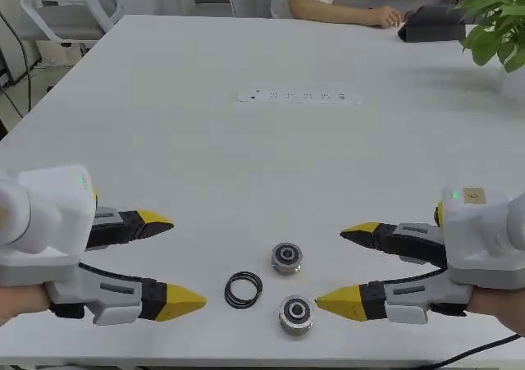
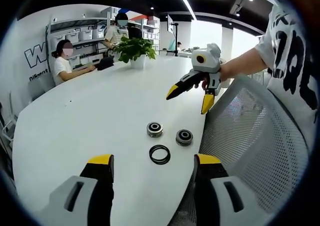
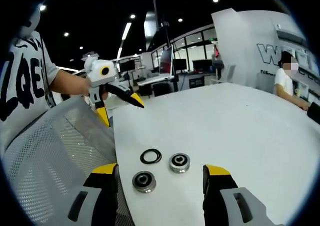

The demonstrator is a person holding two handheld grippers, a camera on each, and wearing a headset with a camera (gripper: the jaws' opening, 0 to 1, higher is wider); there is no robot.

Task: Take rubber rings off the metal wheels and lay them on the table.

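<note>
Near the tabletop's (image 1: pixel 262 157) front edge, the far wheel (image 1: pixel 286 257) and near wheel (image 1: pixel 295 312) sit beside loose rubber rings (image 1: pixel 244 290). Left tool (image 1: pixel 189 261) and right tool (image 1: pixel 328 269) gape open, holding nothing. Best to pin 1 wheel and peel any remaining ring with a tip. The wall lettering (image 2: pixel 36 55) starts with "W"; the rest is unreadable.

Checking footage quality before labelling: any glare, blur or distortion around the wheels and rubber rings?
Head view: even light, metal wheels and rubber rings sharp. Left gripper view: fisheye curves the table, windows blown out. Right gripper view: same curving, wheels crisp.
</note>
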